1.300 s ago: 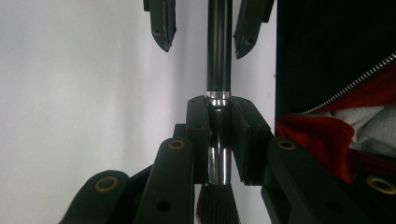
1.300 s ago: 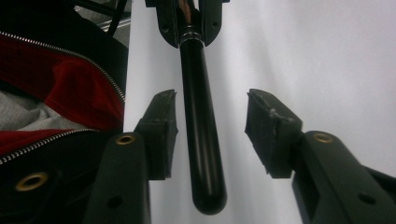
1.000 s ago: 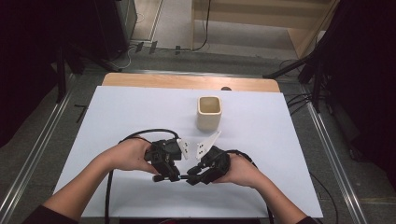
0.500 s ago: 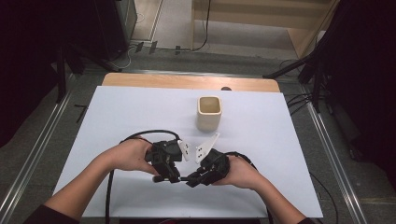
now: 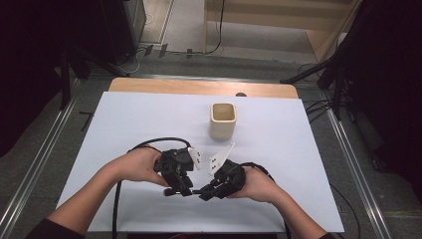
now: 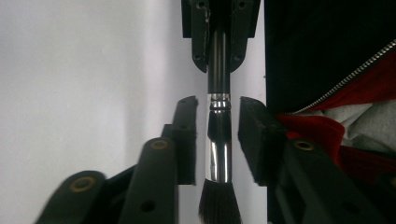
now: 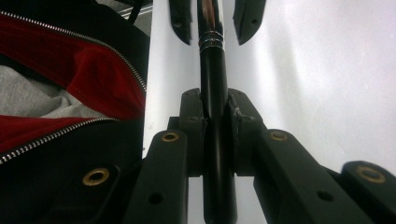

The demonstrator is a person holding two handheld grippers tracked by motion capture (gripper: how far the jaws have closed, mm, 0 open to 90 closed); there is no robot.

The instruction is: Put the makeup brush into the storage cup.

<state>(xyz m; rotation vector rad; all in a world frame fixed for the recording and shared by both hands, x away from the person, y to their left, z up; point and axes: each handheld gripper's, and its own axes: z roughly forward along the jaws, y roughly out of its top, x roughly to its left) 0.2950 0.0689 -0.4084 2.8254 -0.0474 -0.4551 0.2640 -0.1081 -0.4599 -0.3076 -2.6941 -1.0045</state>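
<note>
Both grippers meet tip to tip low over the near part of the white table (image 5: pixel 124 114), each held in one of the person's hands. The right gripper (image 7: pixel 215 112) is clenched on the black handle of a make-up brush (image 7: pixel 212 70), its pads pressed flat against the handle on both sides. The left gripper (image 6: pixel 218 116) has just been opening: its jaws now stand apart on either side of the brush (image 6: pixel 218 140), with a visible gap between each pad and the silver ferrule, so it is released though the brush lies between them. The brush spans level from one gripper to the other, dark bristles toward the left gripper's body. In the high view the left gripper (image 5: pixel 180 188) and right gripper (image 5: pixel 205 191) sit near the person's edge, with a cream square cup (image 5: pixel 222 120) standing upright well beyond them.
</note>
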